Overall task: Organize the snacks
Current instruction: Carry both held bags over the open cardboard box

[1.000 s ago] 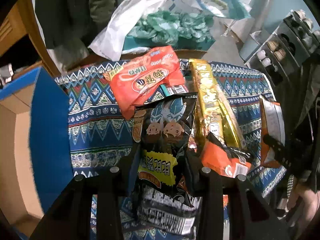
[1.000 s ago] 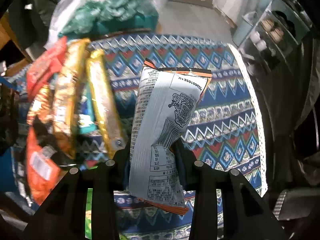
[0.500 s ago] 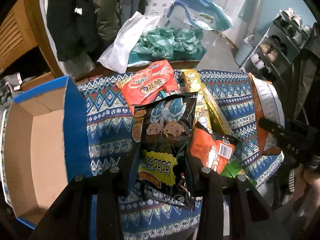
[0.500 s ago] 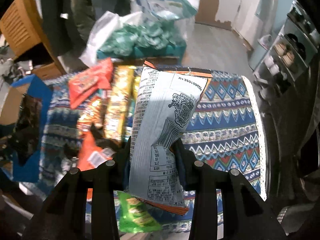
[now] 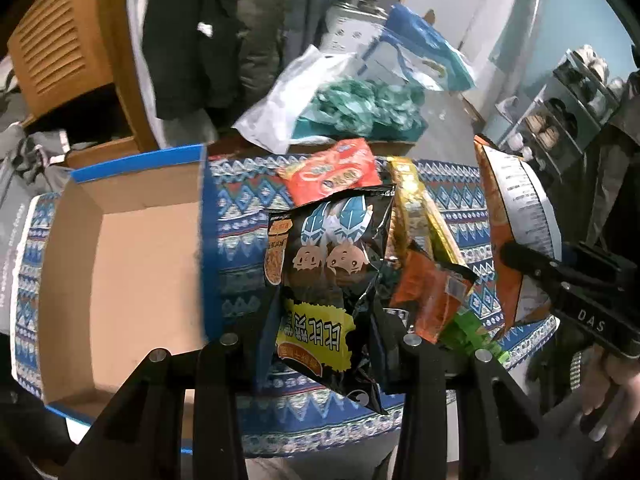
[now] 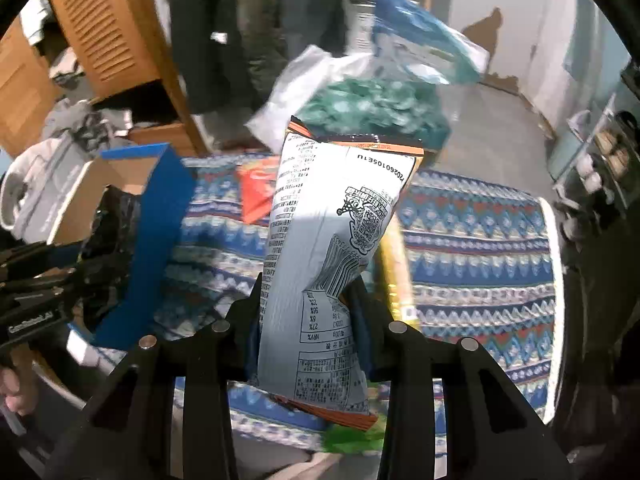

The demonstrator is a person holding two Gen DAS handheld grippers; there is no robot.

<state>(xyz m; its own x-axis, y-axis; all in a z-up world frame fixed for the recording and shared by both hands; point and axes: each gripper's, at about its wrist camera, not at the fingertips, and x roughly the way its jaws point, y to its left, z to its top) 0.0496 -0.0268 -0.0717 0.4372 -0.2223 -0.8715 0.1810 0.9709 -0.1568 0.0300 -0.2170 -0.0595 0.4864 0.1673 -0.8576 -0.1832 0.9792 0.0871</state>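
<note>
My left gripper (image 5: 324, 320) is shut on a black snack bag (image 5: 332, 248) with cartoon figures, held above the patterned tablecloth (image 5: 240, 216). An open blue cardboard box (image 5: 208, 240) stands just left of it. My right gripper (image 6: 308, 312) is shut on a silver-backed, orange-edged bag (image 6: 332, 240), lifted over the table. The left wrist view shows that bag (image 5: 520, 208) at the right. On the cloth lie a red bag (image 5: 332, 172), gold packets (image 5: 412, 208), an orange packet (image 5: 428, 292) and a green packet (image 5: 468, 332). The box (image 6: 156, 232) is left of the right gripper.
Behind the table sits a white plastic bag with teal wrapped pieces (image 5: 360, 104). A slatted wooden cabinet (image 5: 60, 48) and hanging dark coats (image 5: 192, 40) stand at the back left. A shoe rack (image 5: 560, 112) is at the right. A hand (image 5: 616, 392) holds the right gripper.
Both grippers have risen and drawn back with their bags still held. The open box has come fully into the left wrist view, and the right wrist view has swung left to take in the box.
</note>
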